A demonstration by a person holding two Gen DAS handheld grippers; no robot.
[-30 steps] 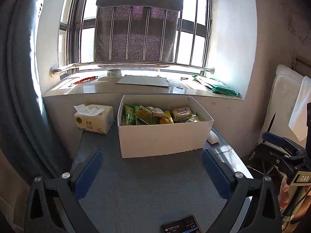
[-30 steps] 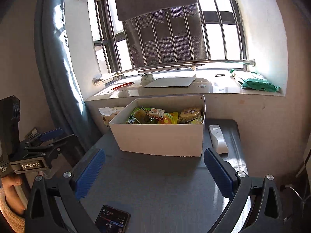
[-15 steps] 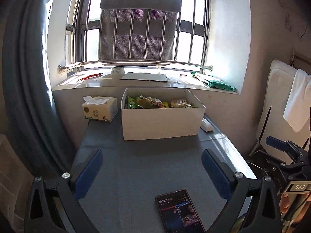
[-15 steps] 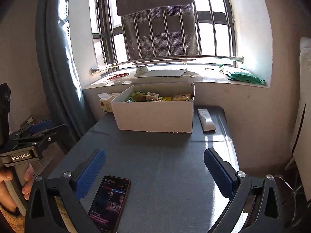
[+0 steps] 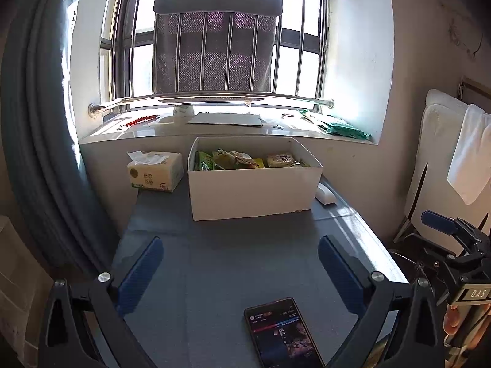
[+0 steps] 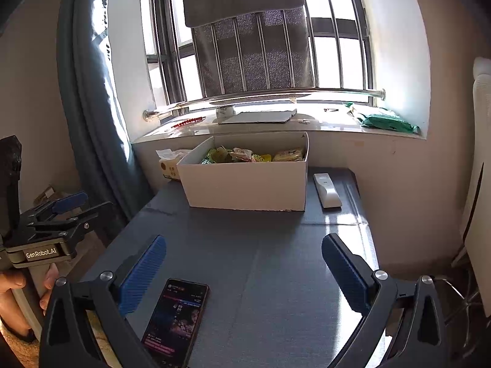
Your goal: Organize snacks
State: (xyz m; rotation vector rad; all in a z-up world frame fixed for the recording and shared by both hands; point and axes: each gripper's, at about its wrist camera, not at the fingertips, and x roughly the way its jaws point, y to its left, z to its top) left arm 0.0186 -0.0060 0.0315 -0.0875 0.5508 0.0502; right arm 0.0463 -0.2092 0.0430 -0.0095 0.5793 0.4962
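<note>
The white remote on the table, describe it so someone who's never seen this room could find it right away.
Start at the barred window, then drop to the grey table under its sill. A white box of snacks stands at the table's far end; the remote lies flat just right of it, the only slim white bar there, unlike the dark phone nearer the camera.

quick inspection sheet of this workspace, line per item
surface: grey table, bare in the middle
job's things: white box holds snack packets, at the table's far end
clutter: tissue pack left of box; white remote right of it; lit phone at near edge
grippers: left gripper and right gripper open, empty
cables: nothing seen
surroundings: barred window, sill with green bag, blue curtain
</note>
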